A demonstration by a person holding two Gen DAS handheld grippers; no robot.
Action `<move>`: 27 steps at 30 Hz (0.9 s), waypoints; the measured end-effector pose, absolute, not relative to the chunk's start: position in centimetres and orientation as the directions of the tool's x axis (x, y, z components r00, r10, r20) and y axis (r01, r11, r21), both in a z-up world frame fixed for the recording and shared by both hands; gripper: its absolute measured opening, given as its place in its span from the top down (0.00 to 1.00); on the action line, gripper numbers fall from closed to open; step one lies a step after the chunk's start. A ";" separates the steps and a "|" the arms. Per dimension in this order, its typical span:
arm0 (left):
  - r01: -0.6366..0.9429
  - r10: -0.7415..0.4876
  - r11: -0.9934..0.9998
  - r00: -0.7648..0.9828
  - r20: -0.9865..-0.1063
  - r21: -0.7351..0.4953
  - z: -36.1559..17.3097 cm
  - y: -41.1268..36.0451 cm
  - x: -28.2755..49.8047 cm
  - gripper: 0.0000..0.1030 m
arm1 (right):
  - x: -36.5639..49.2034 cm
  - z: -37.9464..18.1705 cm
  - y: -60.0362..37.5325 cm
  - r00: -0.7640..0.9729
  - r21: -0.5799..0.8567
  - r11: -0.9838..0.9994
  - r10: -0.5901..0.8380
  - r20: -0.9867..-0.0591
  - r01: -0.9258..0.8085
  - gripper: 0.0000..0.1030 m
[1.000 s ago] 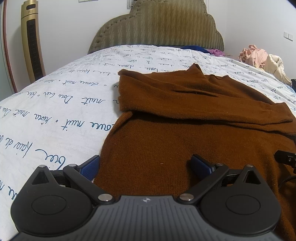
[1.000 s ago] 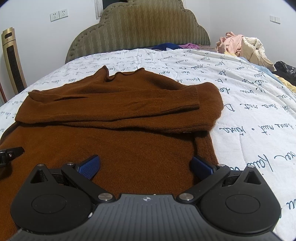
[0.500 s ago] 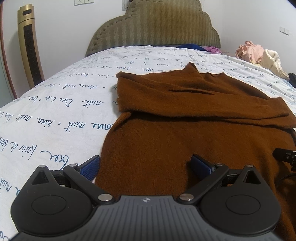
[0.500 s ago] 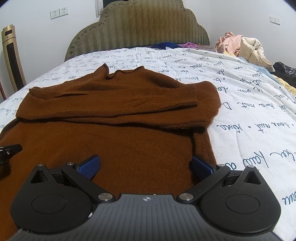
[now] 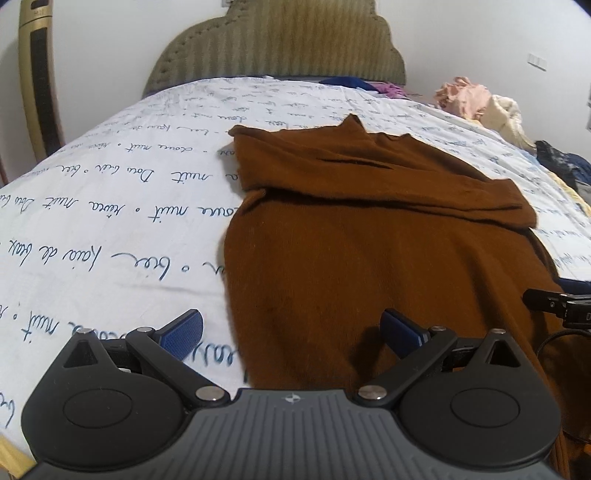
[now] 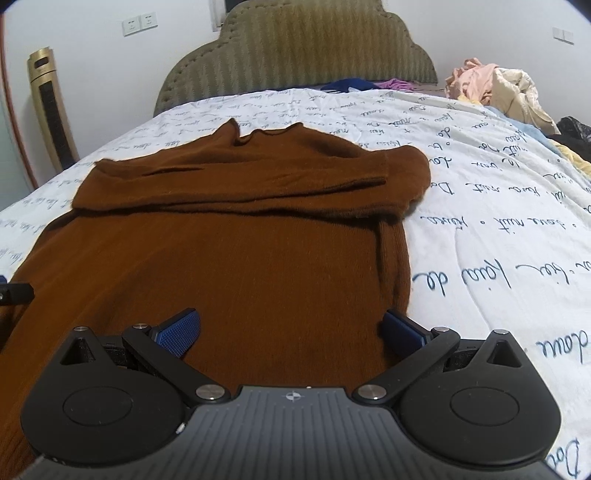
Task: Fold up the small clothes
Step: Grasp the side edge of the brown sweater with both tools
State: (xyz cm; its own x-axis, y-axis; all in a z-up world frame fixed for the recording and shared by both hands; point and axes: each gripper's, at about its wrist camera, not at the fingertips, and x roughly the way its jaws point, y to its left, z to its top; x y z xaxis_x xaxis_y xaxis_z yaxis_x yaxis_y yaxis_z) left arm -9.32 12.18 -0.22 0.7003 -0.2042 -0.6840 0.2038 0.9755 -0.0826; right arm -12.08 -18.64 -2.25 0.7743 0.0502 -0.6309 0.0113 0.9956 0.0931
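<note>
Walls: plain white, with paired sockets at 11 o'clock and a switch plate at 1 o'clock.
Bed: a white quilt with blue script filled the middle ground.
Headboard: olive, ribbed, scalloped, at 12 o'clock.
Tower fan: gold and black, stood at 10 o'clock.
Clothes heap: pink and cream, at 2 o'clock.
Light: even, indoor.

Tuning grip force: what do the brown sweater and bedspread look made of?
Brown sweater: soft fine knit, likely wool or acrylic; matte, fuzzy, ribbed cuff. Bedspread: thin woven fabric, probably cotton; smooth, lightly quilted, printed blue script.
</note>
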 end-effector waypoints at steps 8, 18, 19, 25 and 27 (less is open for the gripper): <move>0.297 -0.297 0.947 0.657 -0.693 -0.124 -0.6 14.1 -10.8 0.00 | -15.2 -1.2 -19.6 0.769 0.139 0.988 0.138 -0.624 -0.064 0.00; 0.414 -0.479 0.867 0.545 -0.688 -0.276 -0.8 16.0 -12.0 0.00 | -19.8 -0.3 -26.5 0.684 0.349 0.936 0.289 -0.670 -0.053 0.00; 0.428 -0.492 0.859 0.533 -0.689 -0.282 -0.8 15.8 -12.1 0.00 | -20.1 -0.4 -26.7 0.674 0.375 0.925 0.315 -0.668 -0.061 0.00; 0.489 -0.532 0.823 0.488 -0.691 -0.288 -0.9 14.3 -12.5 0.04 | -20.9 -0.6 -24.8 0.591 0.454 0.869 0.475 -0.652 -0.197 0.14; 0.497 -0.528 0.823 0.489 -0.695 -0.276 -0.8 13.8 -12.6 0.34 | -20.8 -0.5 -23.0 0.573 0.442 0.863 0.497 -0.652 -0.246 0.29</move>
